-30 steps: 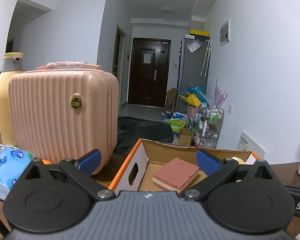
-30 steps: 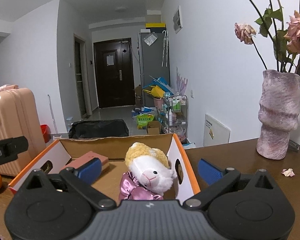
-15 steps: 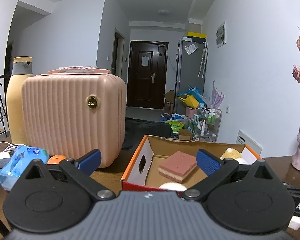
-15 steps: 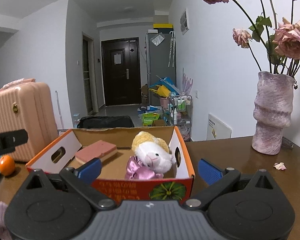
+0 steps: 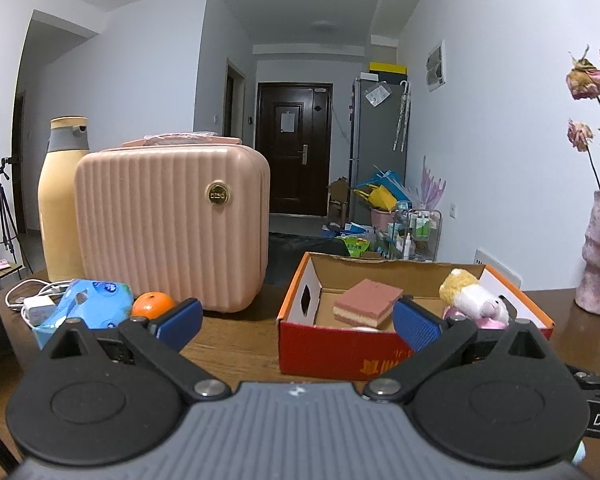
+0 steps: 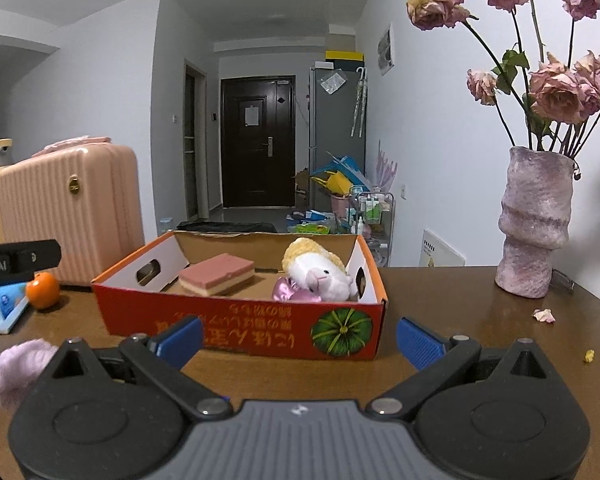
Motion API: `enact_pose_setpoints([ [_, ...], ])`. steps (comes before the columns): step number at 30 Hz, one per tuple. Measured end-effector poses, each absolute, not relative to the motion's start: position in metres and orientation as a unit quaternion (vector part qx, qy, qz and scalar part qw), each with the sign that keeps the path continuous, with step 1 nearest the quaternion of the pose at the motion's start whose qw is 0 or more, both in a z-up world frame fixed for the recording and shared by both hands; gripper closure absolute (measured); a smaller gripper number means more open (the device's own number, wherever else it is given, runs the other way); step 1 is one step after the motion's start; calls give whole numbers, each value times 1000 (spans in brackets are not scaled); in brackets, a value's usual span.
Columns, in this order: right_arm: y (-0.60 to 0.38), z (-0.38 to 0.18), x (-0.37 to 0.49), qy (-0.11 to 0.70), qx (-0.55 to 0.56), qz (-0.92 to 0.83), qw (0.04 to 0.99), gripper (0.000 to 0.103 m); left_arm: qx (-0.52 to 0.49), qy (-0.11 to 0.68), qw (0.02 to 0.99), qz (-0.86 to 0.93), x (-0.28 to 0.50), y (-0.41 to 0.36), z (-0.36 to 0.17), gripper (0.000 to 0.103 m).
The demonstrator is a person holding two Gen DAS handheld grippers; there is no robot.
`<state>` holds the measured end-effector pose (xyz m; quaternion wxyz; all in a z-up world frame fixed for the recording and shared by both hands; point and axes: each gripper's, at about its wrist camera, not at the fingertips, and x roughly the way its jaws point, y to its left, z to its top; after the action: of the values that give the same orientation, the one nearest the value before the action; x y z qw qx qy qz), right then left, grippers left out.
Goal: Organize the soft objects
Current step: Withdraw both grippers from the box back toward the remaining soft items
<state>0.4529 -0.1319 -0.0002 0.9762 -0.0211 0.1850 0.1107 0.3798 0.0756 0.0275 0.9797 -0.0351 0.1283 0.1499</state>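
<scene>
**Spotter:** Both of your grippers pulled back from the cardboard box [image 6: 236,312] over the last second. Before that, your right gripper [image 6: 298,340] was right over the plush sheep [image 6: 318,274]; at this moment the box's whole red front face showed, standing clear of the blue fingertips.

**Operator:** And the jaws?

**Spotter:** You had both sets spread wide, holding nothing. Your left gripper [image 5: 296,320] sat equally far back, with the box ahead and to its right.

**Operator:** So the sheep went in?

**Spotter:** It lay in the box's right end against the wall, with something shiny and purple tucked beside it, perhaps its dress, though I couldn't tell from that angle. A pink sponge [image 6: 217,273] sat in the middle of the box floor, apart from the sheep.

**Operator:** What did the retreat mean for the job?

**Spotter:** I judged that placement finished, and that you were freeing your hands for the next piece. A lilac fluffy ball [image 6: 18,366] was on the table [image 6: 460,320] at the lower left of your right wrist view, outside the box, near your right gripper's left finger. That looked like the likely next pick.

**Operator:** Anything else loose?

**Spotter:** A blue tissue pack [image 5: 86,306] and an orange [image 5: 153,305] lay by the pink suitcase [image 5: 172,224], well left of the box.
</scene>
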Motion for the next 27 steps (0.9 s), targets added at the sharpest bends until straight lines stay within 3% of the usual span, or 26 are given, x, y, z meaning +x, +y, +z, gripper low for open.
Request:
enact_pose_setpoints([
  [27,-130,-18,349,178,-65,140,972,0,-10,135,981,137,281,76,15,0],
])
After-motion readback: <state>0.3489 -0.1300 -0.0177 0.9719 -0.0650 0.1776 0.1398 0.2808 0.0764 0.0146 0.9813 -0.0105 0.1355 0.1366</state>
